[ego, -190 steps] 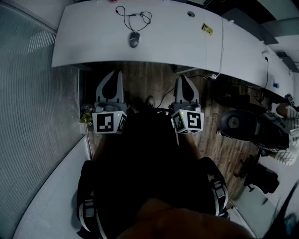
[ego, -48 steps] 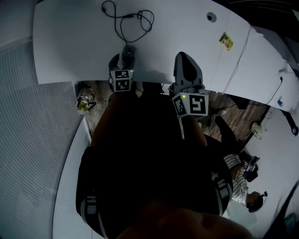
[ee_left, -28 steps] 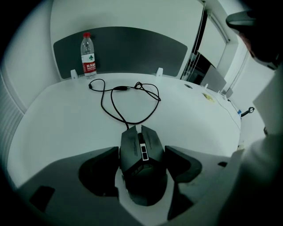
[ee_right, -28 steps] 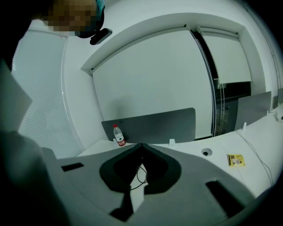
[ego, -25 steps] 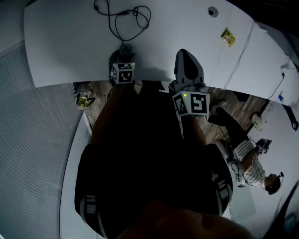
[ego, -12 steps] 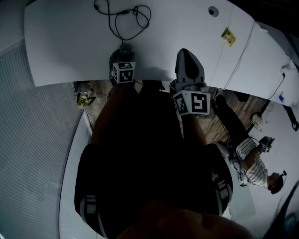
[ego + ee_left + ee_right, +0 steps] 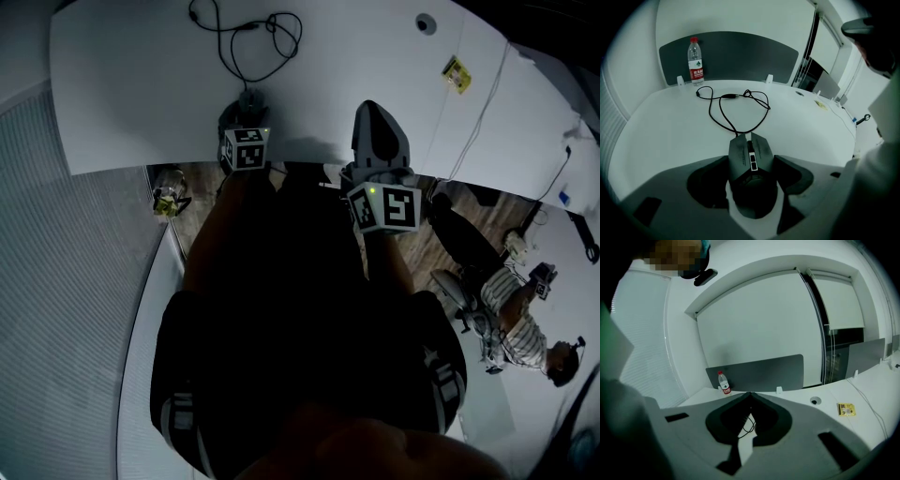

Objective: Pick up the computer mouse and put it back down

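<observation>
A dark computer mouse (image 7: 752, 149) lies on the white desk (image 7: 141, 84), its black cable (image 7: 736, 101) looping away toward the back. My left gripper (image 7: 751, 161) has one jaw on each side of the mouse and is shut on its flanks. I cannot tell whether the mouse is off the surface. In the head view the left gripper (image 7: 246, 111) covers most of the mouse, with the cable (image 7: 248, 37) beyond it. My right gripper (image 7: 373, 111) hovers at the desk's front edge. In its own view the right gripper (image 7: 751, 393) is shut, jaw tips together, holding nothing.
A water bottle (image 7: 695, 61) stands at the back against a grey divider (image 7: 759, 371). To the right are a yellow tag (image 7: 456, 70) and a cable hole (image 7: 427, 23) in the desk. A seated person (image 7: 520, 328) is on the floor side, lower right.
Both grippers first hung short of the desk and the mouse lay free. The left gripper then came forward over the mouse. In the last second only the background person has moved.
</observation>
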Action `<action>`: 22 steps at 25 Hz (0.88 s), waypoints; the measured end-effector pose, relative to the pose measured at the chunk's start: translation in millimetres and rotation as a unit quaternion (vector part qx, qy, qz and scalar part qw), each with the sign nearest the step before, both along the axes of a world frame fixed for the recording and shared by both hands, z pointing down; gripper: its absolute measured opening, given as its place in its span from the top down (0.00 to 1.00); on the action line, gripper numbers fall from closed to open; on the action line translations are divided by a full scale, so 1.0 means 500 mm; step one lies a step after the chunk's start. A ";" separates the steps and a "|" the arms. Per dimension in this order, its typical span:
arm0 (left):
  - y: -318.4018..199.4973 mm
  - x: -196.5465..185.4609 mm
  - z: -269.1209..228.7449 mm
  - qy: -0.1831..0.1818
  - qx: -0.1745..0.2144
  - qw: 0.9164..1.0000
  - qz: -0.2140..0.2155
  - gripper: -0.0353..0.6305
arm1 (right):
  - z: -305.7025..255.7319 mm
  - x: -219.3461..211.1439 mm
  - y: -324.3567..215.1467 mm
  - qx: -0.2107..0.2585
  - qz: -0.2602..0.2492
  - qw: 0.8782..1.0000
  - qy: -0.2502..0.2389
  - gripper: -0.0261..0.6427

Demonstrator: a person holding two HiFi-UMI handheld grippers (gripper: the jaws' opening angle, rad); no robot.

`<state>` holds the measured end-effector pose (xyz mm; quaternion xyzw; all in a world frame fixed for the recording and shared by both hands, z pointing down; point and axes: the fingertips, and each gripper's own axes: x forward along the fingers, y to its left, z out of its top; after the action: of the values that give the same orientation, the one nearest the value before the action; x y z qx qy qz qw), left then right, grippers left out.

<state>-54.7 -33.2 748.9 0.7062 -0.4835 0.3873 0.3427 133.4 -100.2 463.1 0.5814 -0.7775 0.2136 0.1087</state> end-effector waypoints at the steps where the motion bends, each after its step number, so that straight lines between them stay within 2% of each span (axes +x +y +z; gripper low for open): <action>1: 0.000 -0.001 -0.004 -0.001 0.002 1.000 0.001 0.50 | -0.001 0.001 0.001 0.001 0.000 1.000 0.000 0.96; 22: -0.012 -0.075 -0.126 0.006 0.077 0.997 -0.020 0.50 | -0.031 -0.032 0.057 0.017 -0.002 1.000 0.000 0.96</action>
<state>-92.0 -39.2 685.8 0.7230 -0.5237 0.3377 0.2982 117.5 -71.7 447.5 0.5817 -0.7822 0.2000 0.0992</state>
